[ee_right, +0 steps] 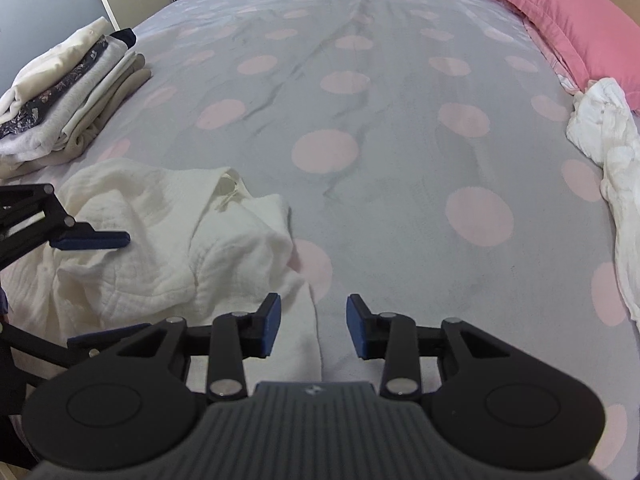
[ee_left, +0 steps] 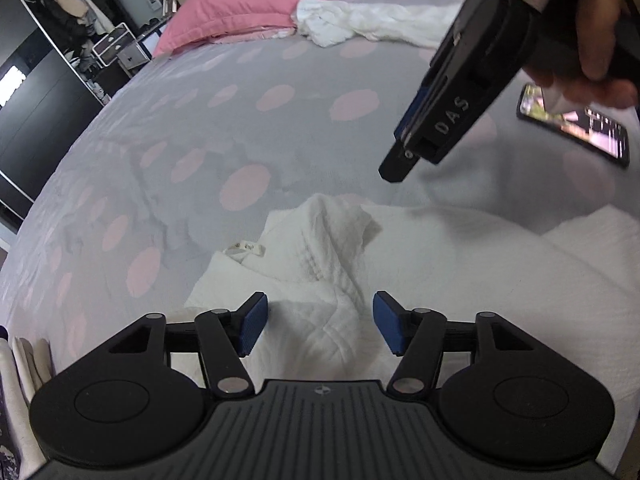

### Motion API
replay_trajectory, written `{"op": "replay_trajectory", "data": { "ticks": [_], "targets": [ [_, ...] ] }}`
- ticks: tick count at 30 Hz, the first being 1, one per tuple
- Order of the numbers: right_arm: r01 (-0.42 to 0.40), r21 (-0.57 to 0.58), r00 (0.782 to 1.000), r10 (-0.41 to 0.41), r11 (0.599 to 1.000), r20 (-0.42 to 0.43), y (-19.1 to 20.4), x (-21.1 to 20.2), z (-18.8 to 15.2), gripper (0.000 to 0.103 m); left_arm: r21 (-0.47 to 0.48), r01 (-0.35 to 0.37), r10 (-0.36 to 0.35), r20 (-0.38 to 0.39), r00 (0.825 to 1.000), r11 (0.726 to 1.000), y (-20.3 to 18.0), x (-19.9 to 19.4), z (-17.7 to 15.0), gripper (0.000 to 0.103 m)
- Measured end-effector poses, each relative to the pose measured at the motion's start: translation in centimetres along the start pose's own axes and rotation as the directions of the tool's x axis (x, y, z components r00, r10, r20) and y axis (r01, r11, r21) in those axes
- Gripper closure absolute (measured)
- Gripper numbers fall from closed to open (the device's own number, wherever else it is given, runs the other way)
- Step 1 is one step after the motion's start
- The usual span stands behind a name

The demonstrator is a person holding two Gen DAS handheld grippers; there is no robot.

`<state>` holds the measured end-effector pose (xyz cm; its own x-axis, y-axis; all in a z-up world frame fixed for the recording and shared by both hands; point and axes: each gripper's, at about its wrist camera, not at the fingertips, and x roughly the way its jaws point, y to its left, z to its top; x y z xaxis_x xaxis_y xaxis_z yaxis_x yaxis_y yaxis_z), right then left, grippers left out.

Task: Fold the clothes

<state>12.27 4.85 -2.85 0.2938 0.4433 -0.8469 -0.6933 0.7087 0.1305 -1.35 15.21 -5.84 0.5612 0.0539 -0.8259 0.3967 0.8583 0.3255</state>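
My left gripper [ee_left: 316, 322] is wide open and holds nothing; the white shirt [ee_left: 320, 264] lies crumpled in the lower centre, under its pads. My right gripper [ee_right: 313, 326] is open and empty too, over the shirt's edge at lower left of its view.

You get soft, even daylight, perhaps from a window behind; the bedspread [ee_right: 380, 128] bows at fisheye edges, and the right gripper [ee_left: 400, 168] looks blurred.

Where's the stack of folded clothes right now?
In the right wrist view, the stack of folded clothes sits at the far left on the grey pink-dotted bedspread, just beyond the crumpled white textured garment.
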Motion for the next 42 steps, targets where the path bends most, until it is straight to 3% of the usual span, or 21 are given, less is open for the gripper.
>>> {"op": "replay_trajectory", "data": {
  "ticks": [1, 2, 6, 10, 15, 22, 23, 24, 25, 31, 36, 42],
  "targets": [
    [-0.001, 0.000, 1.000, 0.001, 1.000, -0.005, 0.0, 0.3, 0.1, 0.063, -0.008, 0.006, -0.006, -0.020, 1.000, 1.000, 0.2, 0.3, -0.2, 0.073],
    [-0.001, 0.000, 1.000, 0.001, 1.000, -0.010, -0.1, 0.5, 0.2, 0.063, -0.022, 0.013, -0.013, -0.037, 0.999, 1.000, 0.6, 0.5, -0.4, 0.079],
    [-0.008, -0.001, 1.000, 0.008, 1.000, -0.029, -0.1, 1.5, 0.5, 0.063, -0.117, 0.022, -0.022, 0.002, 1.000, 0.993, 2.4, -1.0, -1.2, 0.087],
    [-0.011, -0.004, 0.998, 0.011, 1.000, -0.055, 0.0, 2.6, 0.5, 0.063, -0.263, -0.007, 0.025, 0.065, 0.998, 0.965, 5.7, -3.7, -2.3, 0.091],
    [-0.016, -0.004, 0.996, 0.015, 1.000, -0.086, 0.3, 4.3, 0.3, 0.063, -0.491, -0.020, 0.093, 0.125, 0.988, 0.871, 11.0, -7.1, -5.2, 0.091],
    [-0.015, 0.011, 0.991, 0.016, 1.000, -0.129, 0.4, 6.5, 0.0, 0.063, -0.646, -0.094, 0.196, 0.088, 0.977, 0.758, 15.6, -9.2, -9.2, 0.091],
    [-0.016, 0.020, 0.991, 0.018, 1.000, -0.131, 0.4, 6.5, 0.0, 0.065, -0.653, -0.103, 0.206, 0.083, 0.975, 0.750, 15.8, -9.5, -9.6, 0.091],
    [-0.025, 0.024, 0.990, 0.028, 0.999, -0.135, 0.5, 6.4, 0.0, 0.078, -0.660, -0.111, 0.215, 0.078, 0.973, 0.743, 16.0, -9.7, -10.1, 0.092],
    [-0.030, 0.027, 0.990, 0.034, 0.999, -0.139, 0.5, 6.3, 0.1, 0.101, -0.666, -0.119, 0.223, 0.074, 0.972, 0.736, 16.2, -10.0, -10.3, 0.092],
    [0.057, 0.013, 0.994, -0.056, 0.998, -0.091, 0.6, 3.4, 0.8, 0.101, -0.713, -0.125, 0.252, 0.074, 0.965, 0.690, 16.8, -11.9, -11.8, 0.092],
    [0.129, -0.002, 0.986, -0.128, 0.992, -0.108, -0.8, 1.3, 0.6, 0.101, -0.760, -0.070, 0.217, 0.095, 0.972, 0.646, 16.8, -13.5, -12.7, 0.092],
    [0.130, -0.033, 0.975, -0.134, 0.991, -0.179, -1.6, 0.2, -2.3, 0.102, -0.819, 0.020, 0.089, 0.087, 0.992, 0.573, 16.2, -13.6, -14.9, 0.093]
  ]
}}
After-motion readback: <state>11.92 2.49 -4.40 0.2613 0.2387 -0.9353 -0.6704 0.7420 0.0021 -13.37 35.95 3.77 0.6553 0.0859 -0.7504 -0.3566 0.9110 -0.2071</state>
